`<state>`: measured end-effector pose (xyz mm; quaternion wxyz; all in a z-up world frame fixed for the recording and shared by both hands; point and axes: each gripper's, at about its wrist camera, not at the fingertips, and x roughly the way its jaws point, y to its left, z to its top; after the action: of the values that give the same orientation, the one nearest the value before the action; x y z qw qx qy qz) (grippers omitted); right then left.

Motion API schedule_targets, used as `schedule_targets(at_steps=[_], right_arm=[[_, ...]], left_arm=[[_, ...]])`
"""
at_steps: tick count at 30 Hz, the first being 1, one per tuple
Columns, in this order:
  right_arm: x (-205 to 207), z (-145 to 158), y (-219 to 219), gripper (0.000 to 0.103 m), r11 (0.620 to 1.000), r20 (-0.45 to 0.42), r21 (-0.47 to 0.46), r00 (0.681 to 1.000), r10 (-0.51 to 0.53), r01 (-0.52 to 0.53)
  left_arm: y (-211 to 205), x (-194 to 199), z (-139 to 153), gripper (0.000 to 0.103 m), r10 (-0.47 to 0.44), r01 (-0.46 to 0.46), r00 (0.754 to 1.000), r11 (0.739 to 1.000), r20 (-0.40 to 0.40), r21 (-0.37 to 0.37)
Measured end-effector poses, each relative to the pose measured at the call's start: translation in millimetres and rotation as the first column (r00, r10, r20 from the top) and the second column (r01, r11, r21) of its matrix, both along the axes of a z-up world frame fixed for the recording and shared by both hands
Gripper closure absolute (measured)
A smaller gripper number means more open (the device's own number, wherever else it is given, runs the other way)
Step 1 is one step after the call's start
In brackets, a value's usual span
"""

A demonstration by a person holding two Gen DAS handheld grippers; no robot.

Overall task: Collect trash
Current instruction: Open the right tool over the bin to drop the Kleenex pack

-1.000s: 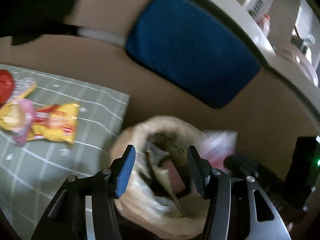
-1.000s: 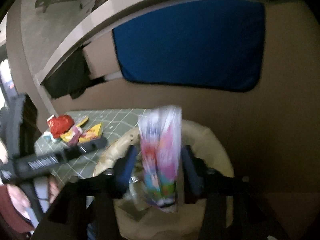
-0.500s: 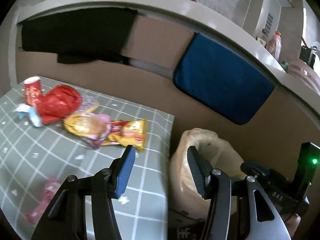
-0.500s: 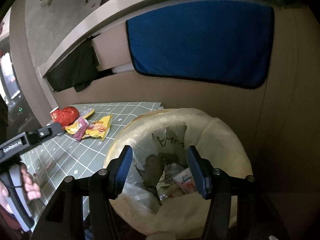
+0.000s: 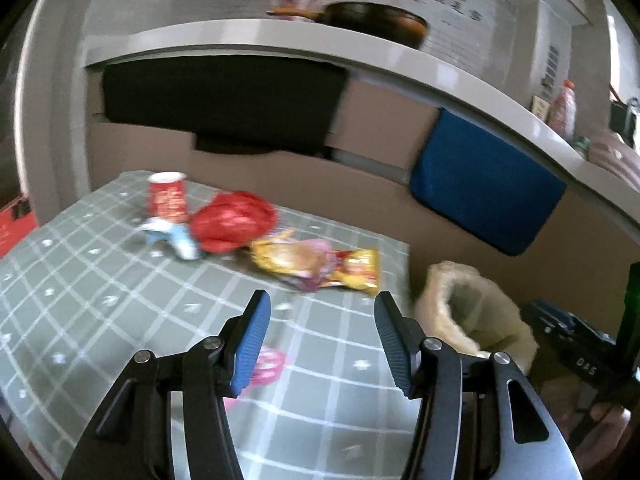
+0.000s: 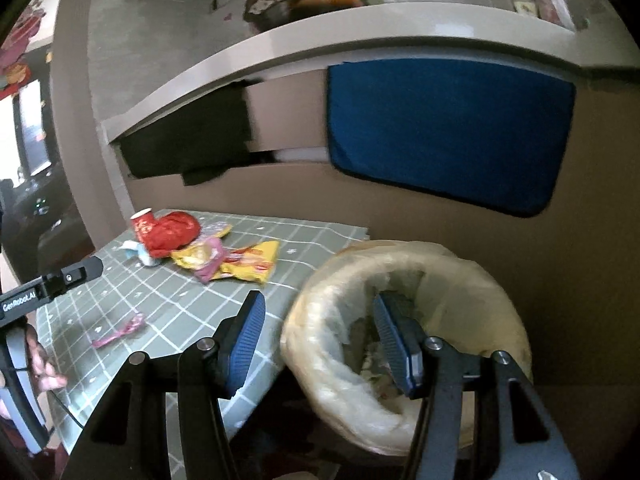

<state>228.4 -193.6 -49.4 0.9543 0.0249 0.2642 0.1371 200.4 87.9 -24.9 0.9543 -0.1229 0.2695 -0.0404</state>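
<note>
Gaping wide and empty, the left tongs [image 5: 320,334] hang over the bench [image 5: 100,300]; the right tongs [image 6: 318,340], equally wide and bare, straddle the lined trash bin's [image 6: 492,280] rim. Beside the bin, the wrappers [image 5: 320,266], red bag [image 5: 234,220] and paper cup [image 5: 167,199] lie on the bench.

Right gripper [image 6: 320,336] jaws apart, empty, over lined bin [image 6: 460,280] rim.

The left gripper [image 5: 320,334] has two black angular arms, each with round silver screws at its joints and a ribbed blue pad on the inner face. The right gripper [image 6: 318,338] has matching black arms, silver screws and ribbed blue pads. At nine o'clock in the right wrist view, a black bar bears white lettering.
</note>
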Motion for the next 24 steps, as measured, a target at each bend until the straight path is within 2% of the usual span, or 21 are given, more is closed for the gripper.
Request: schedule_targets(at_steps=[6,10,14,17,19,22,24], right_arm=[[-2.7,-0.2,43.2,0.049,0.994,0.017,-0.053,0.995,0.094,-0.093],[2.1,-8.7,65.9,0.049,0.986,-0.020,-0.055,0.988,0.155,-0.156],[6.9,-19.8,76.7,0.049,0.978,-0.073,-0.034,0.976,0.203,-0.206],[9.4,-26.7,80.8,0.049,0.974,-0.114,-0.028,0.968,0.221,-0.226],[10.4,-31.2,82.3,0.049,0.971,-0.136,-0.020,0.963,0.232,-0.237],[9.9,-34.9,81.5,0.049,0.970,-0.147,-0.022,0.961,0.235,-0.241],[10.2,-37.4,79.6,0.049,0.971,-0.153,-0.023,0.961,0.232,-0.238]], left_arm=[[60.6,-11.7,-19.8,0.048,0.099,-0.101,0.994,0.994,-0.052,-0.029],[85.7,-12.4,-36.3,0.048,0.109,-0.117,0.988,0.991,-0.109,-0.061],[86.9,-6.4,-51.7,0.048,-0.001,-0.014,0.986,0.996,-0.164,-0.090],[71.9,9.9,-67.6,0.048,-0.125,0.106,0.965,0.990,-0.232,-0.093],[61.2,22.6,-77.0,0.048,-0.135,0.125,0.952,0.991,-0.274,-0.055],[49.2,37.1,-80.8,0.048,-0.102,0.109,0.951,0.994,-0.292,0.007],[39.0,47.0,-82.1,0.048,-0.134,0.150,0.938,0.988,-0.319,0.026]])
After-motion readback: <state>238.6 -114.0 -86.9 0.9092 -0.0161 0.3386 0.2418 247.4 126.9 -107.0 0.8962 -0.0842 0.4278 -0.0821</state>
